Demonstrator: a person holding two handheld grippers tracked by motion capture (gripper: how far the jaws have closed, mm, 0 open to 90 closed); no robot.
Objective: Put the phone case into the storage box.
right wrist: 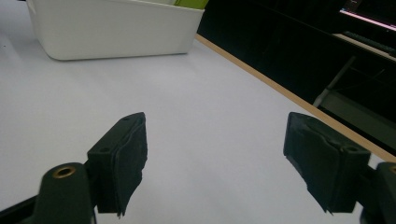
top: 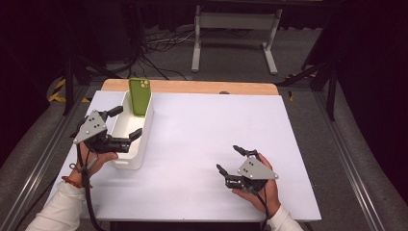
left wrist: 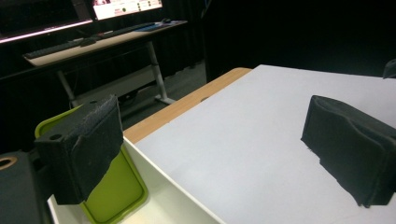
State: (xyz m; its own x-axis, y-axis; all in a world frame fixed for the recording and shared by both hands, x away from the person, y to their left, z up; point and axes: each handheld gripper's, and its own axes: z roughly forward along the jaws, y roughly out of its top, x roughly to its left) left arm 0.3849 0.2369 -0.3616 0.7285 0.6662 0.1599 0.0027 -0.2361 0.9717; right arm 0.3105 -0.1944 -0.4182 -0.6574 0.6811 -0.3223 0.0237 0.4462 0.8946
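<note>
**Both grippers standing open, phone leaning in the bin**

I am holding the left gripper [top: 124,123] over the white rectangular plastic bin [top: 144,137] near the counter's left edge. Its jaws are gaping wide, one above the bin's left wall and one over the bin's inside, with nothing pinched between them. In the left gripper view, the one pad [left wrist: 88,140] is sitting just in front of the green phone in its smooth rounded case [left wrist: 114,191], though I cannot tell whether they are touching. The phone is standing on end at the bin's far end, towards the counter's far-left corner, leaning against the wall there with its camera cluster at the top.

I am resting the right gripper [top: 229,159] near the front edge of the white counter [top: 202,130], right of the middle, well apart from the bin. Its jaws are spread wide and holding nothing.
</note>
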